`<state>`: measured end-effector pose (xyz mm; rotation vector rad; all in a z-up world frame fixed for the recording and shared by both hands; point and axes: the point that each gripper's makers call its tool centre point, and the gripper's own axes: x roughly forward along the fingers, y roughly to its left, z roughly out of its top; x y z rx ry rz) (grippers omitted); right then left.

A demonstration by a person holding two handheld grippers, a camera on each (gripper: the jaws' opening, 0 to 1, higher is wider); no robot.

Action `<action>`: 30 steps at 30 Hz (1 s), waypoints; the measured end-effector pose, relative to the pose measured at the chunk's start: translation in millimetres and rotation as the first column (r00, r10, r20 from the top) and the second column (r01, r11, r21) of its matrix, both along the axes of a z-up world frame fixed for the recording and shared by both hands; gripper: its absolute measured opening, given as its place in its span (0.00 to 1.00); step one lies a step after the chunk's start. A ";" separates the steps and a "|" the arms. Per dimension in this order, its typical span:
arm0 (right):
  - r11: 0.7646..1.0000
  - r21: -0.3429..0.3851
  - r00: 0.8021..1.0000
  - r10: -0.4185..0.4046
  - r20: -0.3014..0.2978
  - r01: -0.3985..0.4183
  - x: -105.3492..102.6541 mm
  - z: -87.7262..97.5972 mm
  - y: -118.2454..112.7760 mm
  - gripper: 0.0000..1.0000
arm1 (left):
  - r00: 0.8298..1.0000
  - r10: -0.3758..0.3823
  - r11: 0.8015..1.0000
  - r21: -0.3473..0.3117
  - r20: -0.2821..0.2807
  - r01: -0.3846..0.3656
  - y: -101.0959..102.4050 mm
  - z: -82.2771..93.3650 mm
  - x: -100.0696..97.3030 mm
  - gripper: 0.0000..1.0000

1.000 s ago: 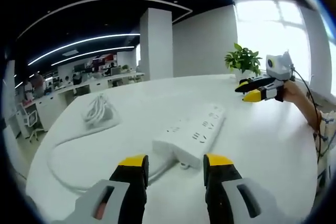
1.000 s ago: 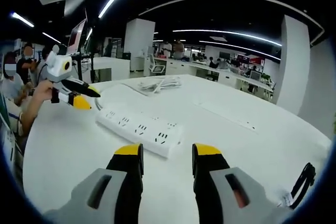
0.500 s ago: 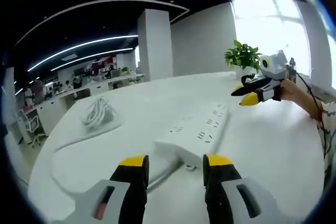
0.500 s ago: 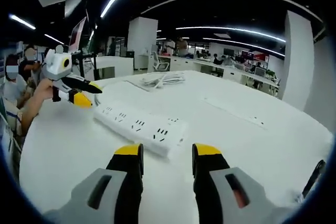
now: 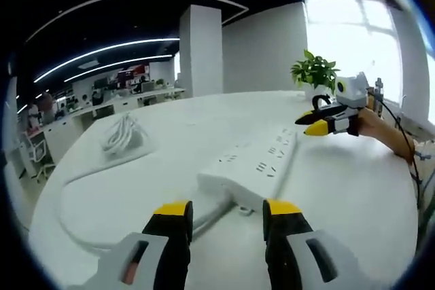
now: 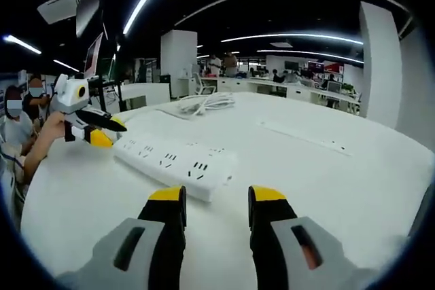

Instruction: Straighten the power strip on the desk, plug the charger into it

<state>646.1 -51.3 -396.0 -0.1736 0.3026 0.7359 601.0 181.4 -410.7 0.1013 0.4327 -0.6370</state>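
Note:
A long white power strip [image 5: 255, 164] lies on the round white desk [image 5: 340, 195], just beyond my left gripper [image 5: 228, 210], which is open with nothing between its jaws. The strip's white cable [image 5: 81, 185] leaves its near end and curves left toward a coiled bundle of white cable [image 5: 122, 135]. In the right gripper view the same strip [image 6: 173, 159] lies slantwise ahead of my right gripper [image 6: 216, 196], also open and holding nothing. The left gripper [image 6: 98, 127] hovers past the strip's far left end. The right gripper [image 5: 318, 121] hovers by the strip's far end.
A potted plant [image 5: 314, 71] stands at the desk's far edge by the window, and a white pillar [image 5: 200, 49] rises behind. A person's forearm [image 5: 387, 134] reaches in from the right. A narrow flat cover [image 6: 306, 139] lies in the desk's top. Seated people [image 6: 17, 117] are at the left.
Both views have shifted a little with the hands. The power strip has not visibly moved on the desk, and both grippers stay open.

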 end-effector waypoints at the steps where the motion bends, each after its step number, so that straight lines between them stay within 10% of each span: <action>1: 1.000 0.000 1.000 0.000 0.000 0.000 0.3 -0.2 -0.2 0.36 | 1.000 0.001 1.000 0.002 -0.001 -0.001 0.0 -0.5 0.1 0.41; 30: 1.000 -0.015 1.000 0.004 0.000 -0.004 3.8 -5.4 -1.3 0.37 | 1.000 -0.001 1.000 0.009 -0.012 0.002 -0.2 -6.5 -6.1 0.41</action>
